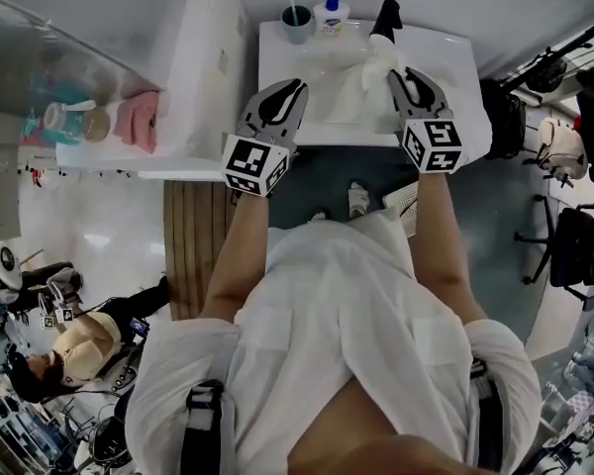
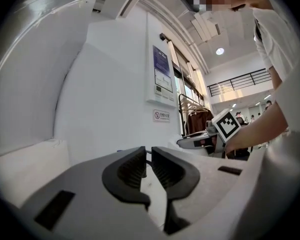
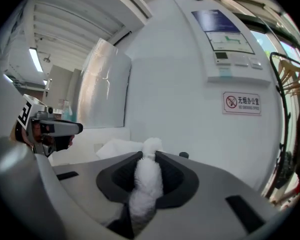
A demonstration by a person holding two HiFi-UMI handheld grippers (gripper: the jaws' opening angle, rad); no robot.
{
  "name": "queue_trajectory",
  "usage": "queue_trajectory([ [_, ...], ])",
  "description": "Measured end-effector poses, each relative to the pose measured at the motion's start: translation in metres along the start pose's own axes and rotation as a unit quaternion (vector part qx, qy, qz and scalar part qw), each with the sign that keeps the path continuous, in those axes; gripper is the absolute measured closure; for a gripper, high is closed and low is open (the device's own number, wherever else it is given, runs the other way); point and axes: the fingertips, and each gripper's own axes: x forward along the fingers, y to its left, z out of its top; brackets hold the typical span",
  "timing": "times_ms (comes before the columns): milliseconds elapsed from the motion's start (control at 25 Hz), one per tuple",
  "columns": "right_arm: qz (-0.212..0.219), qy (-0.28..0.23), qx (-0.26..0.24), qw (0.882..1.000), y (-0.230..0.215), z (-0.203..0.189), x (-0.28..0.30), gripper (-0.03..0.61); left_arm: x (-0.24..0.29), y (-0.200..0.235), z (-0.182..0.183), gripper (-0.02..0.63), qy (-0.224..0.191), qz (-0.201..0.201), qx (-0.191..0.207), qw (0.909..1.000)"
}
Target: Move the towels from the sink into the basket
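Note:
A white towel [image 1: 364,85] rises out of the white sink [image 1: 445,57] at the top of the head view. My right gripper [image 1: 408,79] is shut on its upper end. In the right gripper view a roll of the fluffy towel [image 3: 147,181] is pinched between the dark pads and pokes past the right gripper's [image 3: 148,156] tips. My left gripper [image 1: 280,105] hovers over the sink's left front corner, apart from the towel. In its own view the left gripper [image 2: 146,160] is shut, with nothing between the jaws. I cannot pick out the basket for certain.
A black faucet [image 1: 386,16], a soap bottle [image 1: 331,12] and a grey cup [image 1: 297,22] stand at the sink's back edge. A pink cloth [image 1: 139,121] lies on the shelf to the left. A white latticed object [image 1: 403,202] sits on the floor below the sink.

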Motion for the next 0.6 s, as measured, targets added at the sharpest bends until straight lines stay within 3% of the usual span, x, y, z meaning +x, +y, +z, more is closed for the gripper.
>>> queue_trajectory([
  [600, -0.149, -0.058, -0.01, 0.987, -0.098, 0.027, -0.155, 0.492, 0.084, -0.124, 0.02, 0.583, -0.019, -0.135, 0.01, 0.9906],
])
